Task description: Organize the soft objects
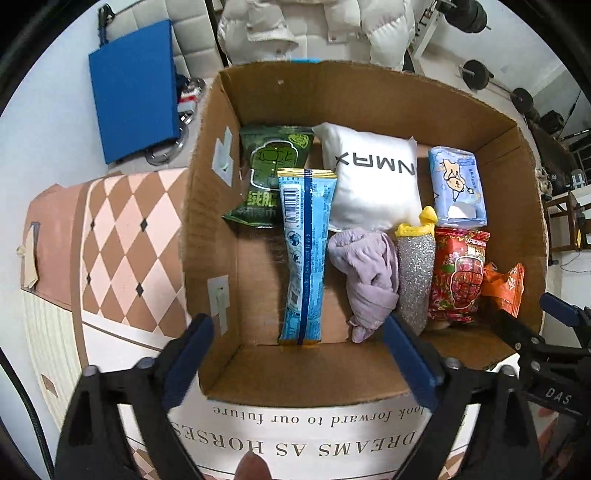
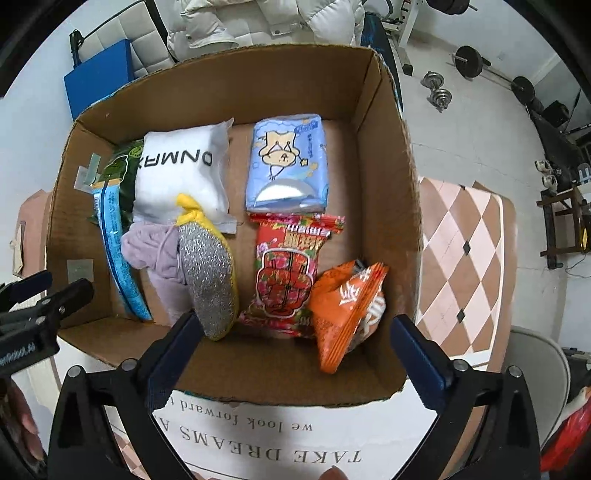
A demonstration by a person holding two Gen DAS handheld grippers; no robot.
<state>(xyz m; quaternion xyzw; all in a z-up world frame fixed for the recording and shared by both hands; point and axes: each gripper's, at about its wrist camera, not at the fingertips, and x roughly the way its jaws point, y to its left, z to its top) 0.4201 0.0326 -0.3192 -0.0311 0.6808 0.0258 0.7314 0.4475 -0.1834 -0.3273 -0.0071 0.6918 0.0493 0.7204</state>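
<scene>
An open cardboard box [image 1: 207,221] is seen from above, set on a table covered by a cloth [image 1: 122,251] with a pink-and-brown diamond pattern and printed lettering along the near edge. The soft items are all found inside the box: green packet [image 1: 271,173] and white pillow [image 1: 373,173] at the far side, blue tissue pack [image 2: 288,162] at far right, long blue packet [image 1: 303,254] lying lengthwise at left, lilac cloth [image 1: 365,273] beside a silver glitter pouch [image 2: 208,277] with yellow trim, red snack bag [image 2: 288,273] and orange snack bag [image 2: 343,314] near the right wall.

The left gripper [image 1: 295,365] is held over the near box wall, jaws spread wide, nothing between them. The right gripper [image 2: 295,354] is likewise held at the near edge, jaws apart, nothing gripped.

Beyond the box, a blue board [image 1: 135,88], a white puffy jacket [image 1: 314,26] and dumbbells [image 2: 437,92] on a pale floor are visible.
</scene>
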